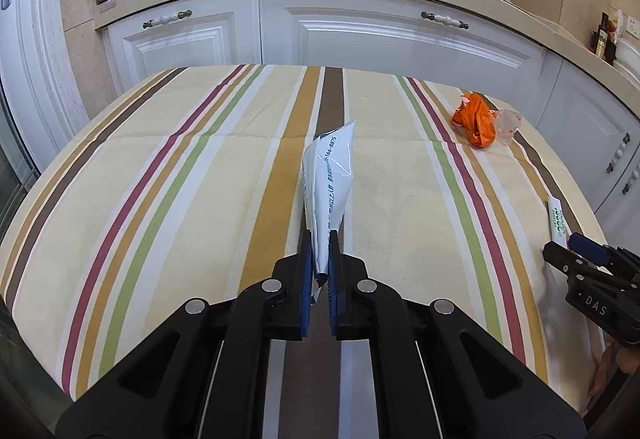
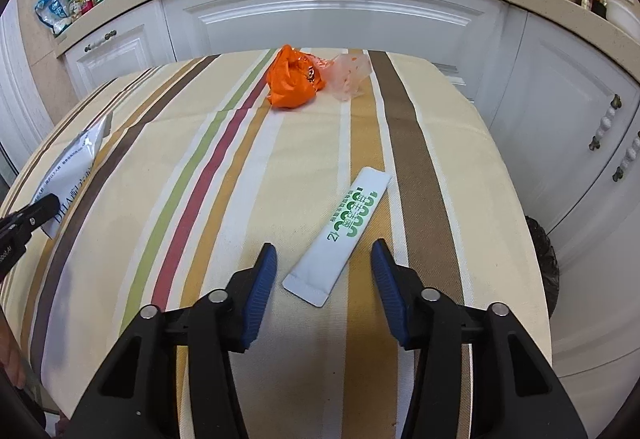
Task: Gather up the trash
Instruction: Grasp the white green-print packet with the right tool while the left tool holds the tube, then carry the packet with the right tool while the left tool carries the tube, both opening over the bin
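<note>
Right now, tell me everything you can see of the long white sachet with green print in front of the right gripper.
The sachet is a slim white stick pack, smooth and foil-like, with green lettering and crimped ends. It looks flat and possibly empty. It lies flat and diagonal on the striped tablecloth, near end toward the camera. The right gripper hangs open with its blue pads either side of that end, not touching it. Only the cloth touches it.

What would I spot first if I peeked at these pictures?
Probably the bright orange crumpled bag at the striped tablecloth's far end. Then the white packet sticking up, pinched in the left gripper, and the green-printed sachet lying flat between the right gripper's open fingers.
</note>
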`<state>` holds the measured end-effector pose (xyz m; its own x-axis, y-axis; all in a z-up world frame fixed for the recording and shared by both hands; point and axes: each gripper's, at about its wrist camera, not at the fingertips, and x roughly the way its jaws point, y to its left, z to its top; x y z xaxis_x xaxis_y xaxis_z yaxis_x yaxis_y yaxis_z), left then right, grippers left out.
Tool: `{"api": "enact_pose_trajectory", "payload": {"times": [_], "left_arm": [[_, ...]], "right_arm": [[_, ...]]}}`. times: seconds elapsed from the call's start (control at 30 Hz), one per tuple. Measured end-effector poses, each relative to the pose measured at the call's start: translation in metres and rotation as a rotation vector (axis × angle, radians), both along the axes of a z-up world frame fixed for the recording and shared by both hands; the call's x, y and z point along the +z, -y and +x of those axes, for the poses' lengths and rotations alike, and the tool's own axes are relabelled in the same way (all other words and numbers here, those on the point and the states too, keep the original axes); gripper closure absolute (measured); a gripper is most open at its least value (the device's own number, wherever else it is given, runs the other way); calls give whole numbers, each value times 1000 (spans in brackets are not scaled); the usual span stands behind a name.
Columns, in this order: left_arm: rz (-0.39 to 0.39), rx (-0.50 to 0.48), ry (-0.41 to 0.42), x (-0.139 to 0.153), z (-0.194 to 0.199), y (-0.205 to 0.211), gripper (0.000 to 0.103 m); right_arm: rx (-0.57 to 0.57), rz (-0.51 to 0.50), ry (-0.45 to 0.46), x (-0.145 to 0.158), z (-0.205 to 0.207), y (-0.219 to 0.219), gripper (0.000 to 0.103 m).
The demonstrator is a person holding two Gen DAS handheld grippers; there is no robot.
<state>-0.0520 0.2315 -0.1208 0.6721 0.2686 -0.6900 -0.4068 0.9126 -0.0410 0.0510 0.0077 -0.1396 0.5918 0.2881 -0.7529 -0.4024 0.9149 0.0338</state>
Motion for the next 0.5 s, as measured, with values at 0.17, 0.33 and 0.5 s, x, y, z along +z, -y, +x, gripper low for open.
{"api": "enact_pose_trajectory", "payload": {"times": [0.17, 0.33, 0.5], "left_arm": [[5, -21, 1, 1, 2, 11, 97], [15, -37, 0, 2, 4, 22, 97], [22, -43, -5, 3, 5, 30, 97]], "right_arm": [[-15, 14, -3, 0, 1, 10, 68], [-17, 33, -4, 0, 0, 21, 77], [5, 66, -5, 1, -1, 27, 78]]}}
